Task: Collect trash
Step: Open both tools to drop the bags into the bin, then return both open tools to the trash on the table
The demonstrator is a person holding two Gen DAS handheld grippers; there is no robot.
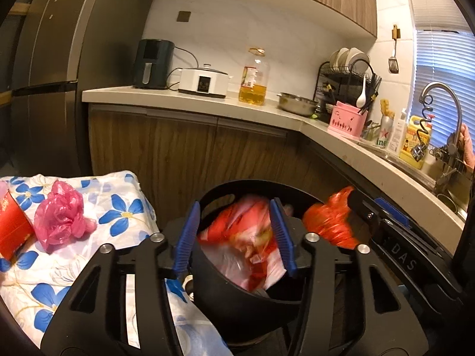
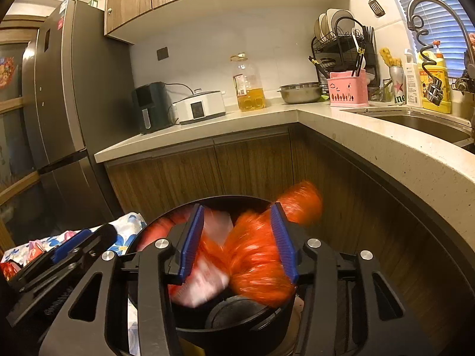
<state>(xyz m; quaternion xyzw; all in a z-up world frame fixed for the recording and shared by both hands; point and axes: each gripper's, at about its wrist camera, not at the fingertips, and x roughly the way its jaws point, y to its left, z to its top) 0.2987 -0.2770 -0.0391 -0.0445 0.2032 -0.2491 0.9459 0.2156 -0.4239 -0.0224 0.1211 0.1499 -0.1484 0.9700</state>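
- Left wrist view: the left gripper (image 1: 234,237) stands with its blue pads apart above the black bin (image 1: 237,296); a red-and-white plastic bag (image 1: 246,246) lies between the pads, blurred, and seems to be loose inside the bin, not pinched.
- Same view: the orange bag (image 1: 329,222) sits at the bin's far-right rim under the right gripper (image 1: 365,210). It could catch on the rim and spill outside.
- Same view: a pink plastic bag (image 1: 61,216) and a red carton (image 1: 13,231) remain on the flower-print cloth (image 1: 118,207) covering the desk beside the bin, well apart from both grippers. These are still uncollected, and a light bag may slide off the cloth if brushed.
- Right wrist view: the right gripper (image 2: 237,243) has its jaws parted, with the orange bag (image 2: 261,255) smeared by motion between and beyond the pads; I judge it released, though blur leaves contact uncertain.
- Same view: part of the orange bag rises past the bin (image 2: 231,326) rim at the upper right, so it may hang over the rim or cling to a ribbed pad and be dragged out on withdrawal.
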